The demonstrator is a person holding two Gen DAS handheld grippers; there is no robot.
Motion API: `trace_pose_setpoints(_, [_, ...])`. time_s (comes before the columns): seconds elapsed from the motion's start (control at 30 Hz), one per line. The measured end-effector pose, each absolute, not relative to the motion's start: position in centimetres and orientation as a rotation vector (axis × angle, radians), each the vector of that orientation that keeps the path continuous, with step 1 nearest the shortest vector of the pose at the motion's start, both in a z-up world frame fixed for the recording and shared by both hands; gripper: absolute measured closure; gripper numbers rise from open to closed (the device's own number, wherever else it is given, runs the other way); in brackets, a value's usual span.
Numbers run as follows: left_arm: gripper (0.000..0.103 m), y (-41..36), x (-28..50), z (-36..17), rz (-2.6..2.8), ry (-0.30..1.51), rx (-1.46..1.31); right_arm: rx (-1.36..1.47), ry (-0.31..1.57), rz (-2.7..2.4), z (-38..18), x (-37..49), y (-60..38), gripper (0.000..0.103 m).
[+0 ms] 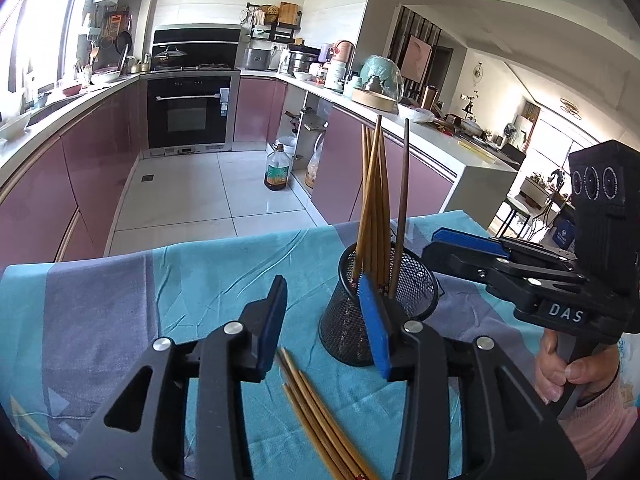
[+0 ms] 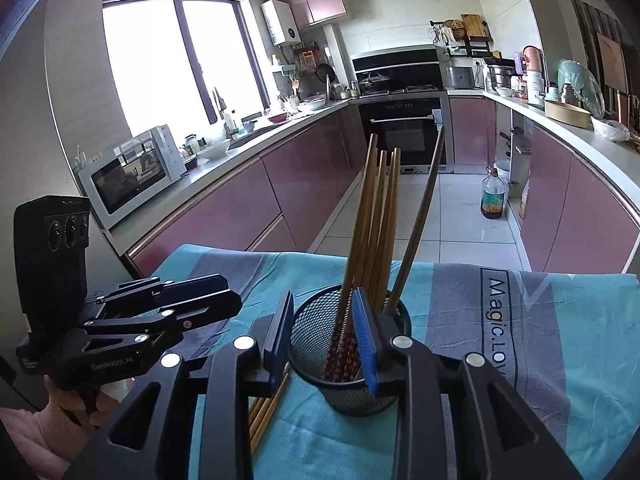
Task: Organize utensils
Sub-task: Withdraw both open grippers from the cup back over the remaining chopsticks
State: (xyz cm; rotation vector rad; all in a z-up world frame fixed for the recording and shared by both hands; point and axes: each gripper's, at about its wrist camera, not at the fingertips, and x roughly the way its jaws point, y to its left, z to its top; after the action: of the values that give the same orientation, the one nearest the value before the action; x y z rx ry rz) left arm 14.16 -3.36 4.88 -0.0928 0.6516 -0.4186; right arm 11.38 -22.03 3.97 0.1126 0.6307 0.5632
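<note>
- Two grippers hang over a table draped in a teal-and-grey cloth (image 1: 200, 280), inside a kitchen with mauve cabinets (image 2: 248, 200), a black oven (image 1: 188, 114) and a white tiled floor.
- One black mesh cup (image 2: 348, 364) stands upright on the cloth; about six chopsticks (image 2: 374, 220) lean in it, one darker.
- Roughly four loose chopsticks (image 1: 320, 416) lie flat just beside the cup.
- Left gripper (image 1: 326, 320): jaws spread, pinching nothing.
- Right gripper (image 2: 324, 340): jaws parted, empty, at the cup's rim.
</note>
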Motion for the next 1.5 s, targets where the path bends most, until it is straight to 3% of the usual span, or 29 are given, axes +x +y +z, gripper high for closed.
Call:
trace_pose_setpoints(0.17, [0.055,-2.2,12.3,4.4,-0.372,0.632,-0.084,0.110,0.620,0.619,3.7,9.0,-21.4,0.065])
trace_pose_setpoints(0.57, [0.055,-1.2,8.9,1.6,-0.318,0.680,-0.071,0.110,0.761,0.666,-1.5,6.8,-19.3,0.065])
trace_pose_setpoints(1.5, [0.054,-2.3,5.6,-3.7,-0.313,0.794,-0.058,0.106,0.847,0.644,-4.9,4.9,-17.9,0.065])
